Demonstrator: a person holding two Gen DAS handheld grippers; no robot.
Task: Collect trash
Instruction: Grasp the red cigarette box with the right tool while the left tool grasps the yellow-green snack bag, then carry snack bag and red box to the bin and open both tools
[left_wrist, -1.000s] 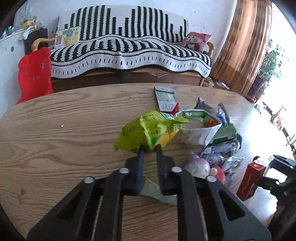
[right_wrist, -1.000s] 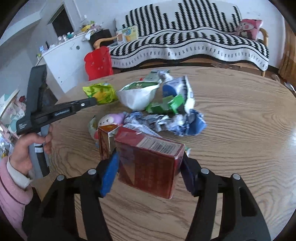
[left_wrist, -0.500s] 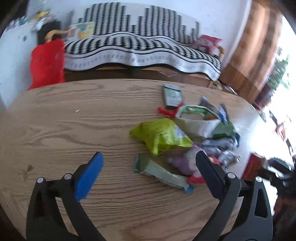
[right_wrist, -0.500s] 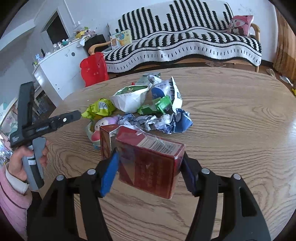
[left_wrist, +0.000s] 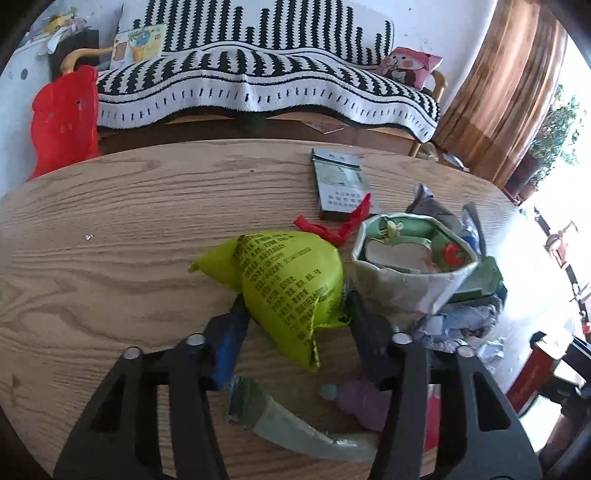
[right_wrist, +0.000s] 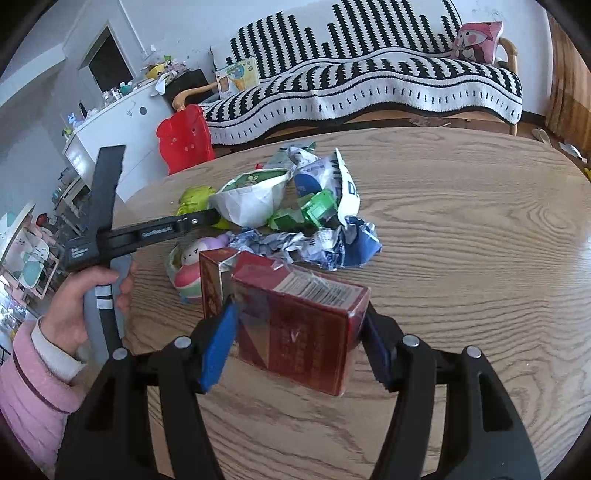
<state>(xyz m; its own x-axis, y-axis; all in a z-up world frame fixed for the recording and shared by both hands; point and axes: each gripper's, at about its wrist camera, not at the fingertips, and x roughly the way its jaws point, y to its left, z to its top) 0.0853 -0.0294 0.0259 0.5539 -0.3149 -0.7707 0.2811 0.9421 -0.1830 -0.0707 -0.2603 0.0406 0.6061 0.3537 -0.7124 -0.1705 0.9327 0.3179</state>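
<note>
step: gathering trash | left hand-held gripper (left_wrist: 295, 306) closed around yellow-green bag (left_wrist: 291, 280) | right hand-held gripper (right_wrist: 299, 328) clamped red box (right_wrist: 295, 325) | next: probably lift the bag off the table (left_wrist: 110, 221)

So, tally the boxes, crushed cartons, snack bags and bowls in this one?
Boxes: 2, the red box and the grey pack
Crushed cartons: 1, the green carton
Snack bags: 1, the yellow-green bag
Bowls: 1, the paper bowl
Total: 5
</note>
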